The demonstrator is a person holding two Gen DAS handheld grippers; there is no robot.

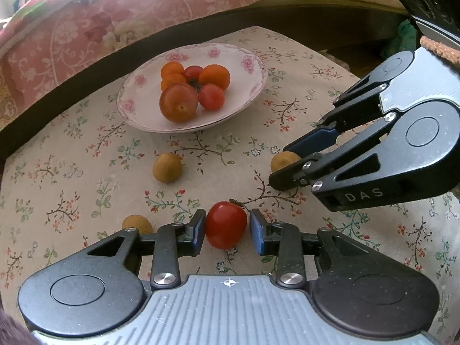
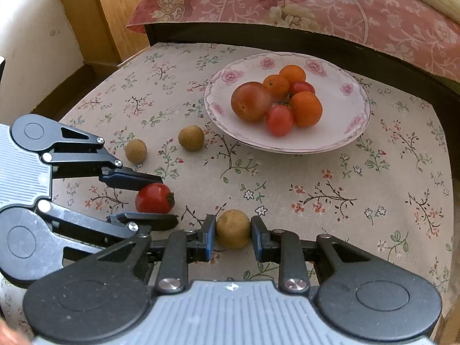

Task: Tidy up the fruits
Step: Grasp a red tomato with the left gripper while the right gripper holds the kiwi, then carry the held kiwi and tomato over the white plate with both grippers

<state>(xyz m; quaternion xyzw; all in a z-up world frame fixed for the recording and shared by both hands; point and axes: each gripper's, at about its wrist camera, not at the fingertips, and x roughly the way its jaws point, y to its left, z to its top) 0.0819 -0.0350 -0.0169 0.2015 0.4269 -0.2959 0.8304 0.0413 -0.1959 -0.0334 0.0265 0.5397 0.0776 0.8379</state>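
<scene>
A red tomato (image 1: 226,224) (image 2: 154,198) lies on the floral tablecloth between the fingers of my left gripper (image 1: 227,216) (image 2: 165,199). One pad touches it and a thin gap shows at the other, so this gripper is open. To its right, my right gripper (image 2: 233,221) (image 1: 280,163) is shut on a tan longan (image 2: 233,228) (image 1: 283,161) that rests on the cloth. Beyond them stands a pink-flowered plate (image 1: 143,95) (image 2: 339,120) with several tomatoes and orange fruits piled in it.
Two more longans (image 1: 167,168) (image 1: 137,222) lie loose on the cloth left of the tomato, also seen as longans (image 2: 191,138) (image 2: 135,151). A dark bed frame (image 1: 72,69) with a pink floral cover borders the table behind. A wooden cabinet (image 2: 95,14) stands at the far left corner.
</scene>
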